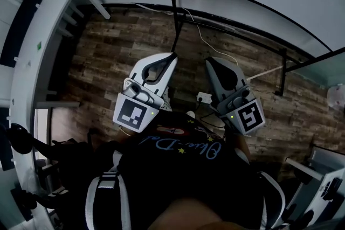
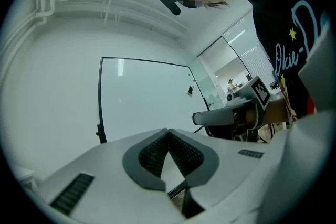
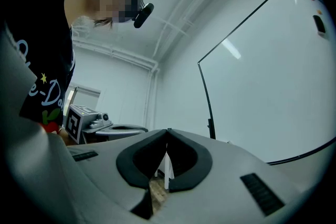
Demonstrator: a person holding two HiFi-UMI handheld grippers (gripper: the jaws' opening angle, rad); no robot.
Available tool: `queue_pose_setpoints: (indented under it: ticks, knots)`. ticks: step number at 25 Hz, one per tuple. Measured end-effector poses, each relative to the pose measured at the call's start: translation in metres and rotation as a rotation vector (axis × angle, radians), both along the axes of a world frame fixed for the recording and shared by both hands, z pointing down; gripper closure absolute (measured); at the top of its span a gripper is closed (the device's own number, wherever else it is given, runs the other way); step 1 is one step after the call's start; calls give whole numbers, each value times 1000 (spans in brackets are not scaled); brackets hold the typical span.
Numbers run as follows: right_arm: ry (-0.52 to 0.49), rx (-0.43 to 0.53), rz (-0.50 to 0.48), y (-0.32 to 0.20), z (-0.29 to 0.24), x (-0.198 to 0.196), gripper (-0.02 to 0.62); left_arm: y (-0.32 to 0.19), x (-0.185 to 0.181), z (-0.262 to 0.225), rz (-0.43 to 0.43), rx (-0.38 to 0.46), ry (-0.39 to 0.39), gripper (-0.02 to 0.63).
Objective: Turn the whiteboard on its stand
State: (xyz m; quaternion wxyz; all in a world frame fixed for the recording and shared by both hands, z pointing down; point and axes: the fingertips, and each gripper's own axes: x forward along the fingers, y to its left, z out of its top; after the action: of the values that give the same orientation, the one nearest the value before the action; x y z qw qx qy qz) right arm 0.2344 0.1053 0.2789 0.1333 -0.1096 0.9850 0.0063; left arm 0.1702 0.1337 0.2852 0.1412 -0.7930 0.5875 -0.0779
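Whiteboard (image 2: pixel 147 102) upright on its stand, dead ahead of both tongs, left tongs (image 1: pixel 173 55) & right tongs (image 1: pixel 209 61) pressed together, empty, contact w/ frame hard to tell, so push near the frame edge, slow & even.

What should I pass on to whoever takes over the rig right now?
Left claw: shut, empty, pointing toward the whiteboard.
Right claw: shut, empty, beside the left one and also facing the board.
Whiteboard: upright ahead of both claws; neither grips it.
Done: no turn evident.
To do: take hold of the board's edge and turn it.
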Motion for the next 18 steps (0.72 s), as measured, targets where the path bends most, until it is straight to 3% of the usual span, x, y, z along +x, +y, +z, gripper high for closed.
queue_pose_setpoints:
  ticks: [18]
  knots:
    - [34, 39, 32, -50, -10, -69, 572, -57, -73, -3, 26, 12, 66, 591]
